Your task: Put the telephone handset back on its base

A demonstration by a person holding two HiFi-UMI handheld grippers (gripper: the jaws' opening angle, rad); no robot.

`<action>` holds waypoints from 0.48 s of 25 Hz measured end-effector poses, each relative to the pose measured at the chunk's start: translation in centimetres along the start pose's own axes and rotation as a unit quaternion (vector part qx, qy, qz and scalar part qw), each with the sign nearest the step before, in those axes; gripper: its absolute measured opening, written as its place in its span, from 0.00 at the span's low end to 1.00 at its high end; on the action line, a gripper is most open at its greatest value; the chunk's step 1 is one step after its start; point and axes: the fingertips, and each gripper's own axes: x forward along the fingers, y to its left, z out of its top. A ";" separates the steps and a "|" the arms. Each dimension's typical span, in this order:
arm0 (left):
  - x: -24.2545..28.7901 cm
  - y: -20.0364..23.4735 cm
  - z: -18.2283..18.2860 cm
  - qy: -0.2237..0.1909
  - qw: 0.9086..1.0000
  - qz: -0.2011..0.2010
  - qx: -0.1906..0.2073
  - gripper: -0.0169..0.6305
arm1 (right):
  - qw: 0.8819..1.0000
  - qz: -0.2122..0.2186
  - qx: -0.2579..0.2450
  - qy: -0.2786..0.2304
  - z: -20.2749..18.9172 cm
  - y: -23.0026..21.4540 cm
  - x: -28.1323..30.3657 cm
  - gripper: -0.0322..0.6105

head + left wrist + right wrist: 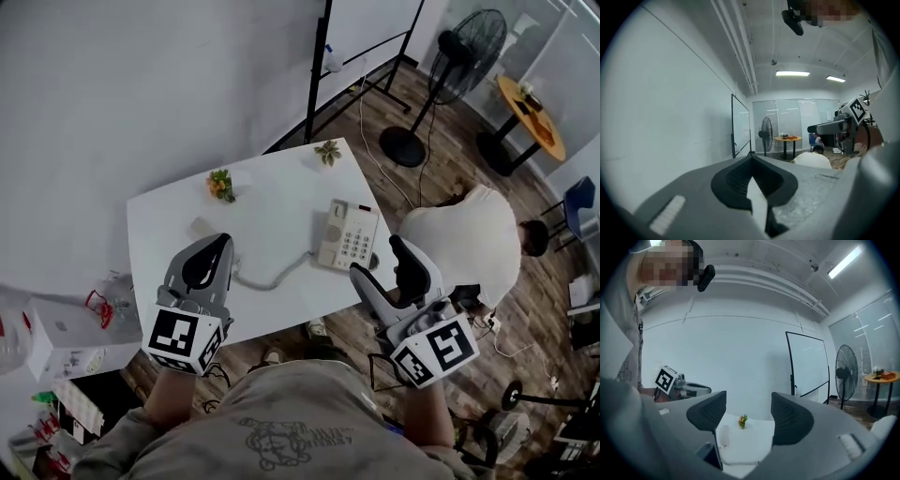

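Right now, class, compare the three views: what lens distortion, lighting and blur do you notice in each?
Head view: fisheye bends the room's edges; the white table is evenly lit, shadows soft. Left gripper view: dark round vignette, and the ceiling lights glare. Right gripper view: same vignette; the close fingers look soft.

You hold your left gripper (pixel 214 244) raised, jaws pressed together; your right gripper (pixel 378 259) has jaws spread, empty.
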 end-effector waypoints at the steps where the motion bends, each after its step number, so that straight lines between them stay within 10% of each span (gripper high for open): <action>1: 0.6 0.0 0.0 0.001 1.000 0.010 -0.002 0.03 | 1.000 0.009 0.000 0.003 0.0 -0.9 0.4 0.54; 12: 2.9 0.1 2.0 0.018 0.989 0.148 0.001 0.03 | 0.990 0.138 -0.003 0.014 0.7 -6.9 5.4 0.54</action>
